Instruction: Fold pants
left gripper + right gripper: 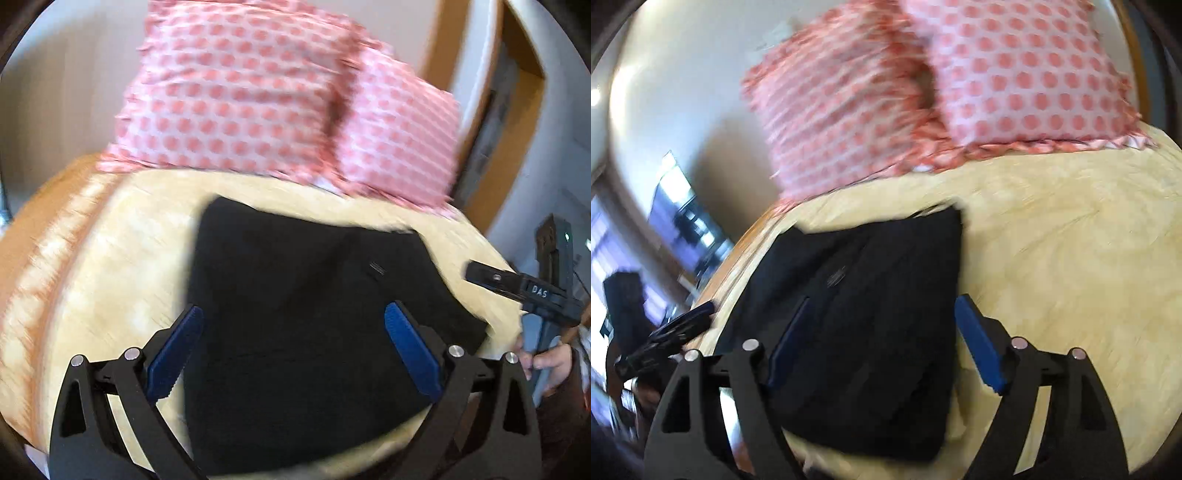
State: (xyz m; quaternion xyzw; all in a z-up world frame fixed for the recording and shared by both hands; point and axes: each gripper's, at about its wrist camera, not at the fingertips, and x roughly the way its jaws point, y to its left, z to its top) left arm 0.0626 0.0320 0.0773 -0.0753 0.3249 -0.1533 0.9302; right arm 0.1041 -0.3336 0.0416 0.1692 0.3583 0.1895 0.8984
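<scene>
Black pants (310,325); pink-dotted pillows (236,92); cream bedspread (122,258).

The pants (306,332) in front of you are black cloth, matt and smooth, with 1 small shiny tag at the centre right of the left wrist view. They lie on a pale yellow bedcover (122,258) of soft, faintly mottled cloth. At the top of both frames you see 2 pillows (1027,70) in pink-dotted white cloth with frilled edges. Your left gripper (293,347) and right gripper (882,339) have matt black plastic arms, ribbed blue pads (413,350) that look rubbery, and bright metal pivot pins. A varnished wooden frame (480,110) shows at the upper right of the left wrist view.
</scene>
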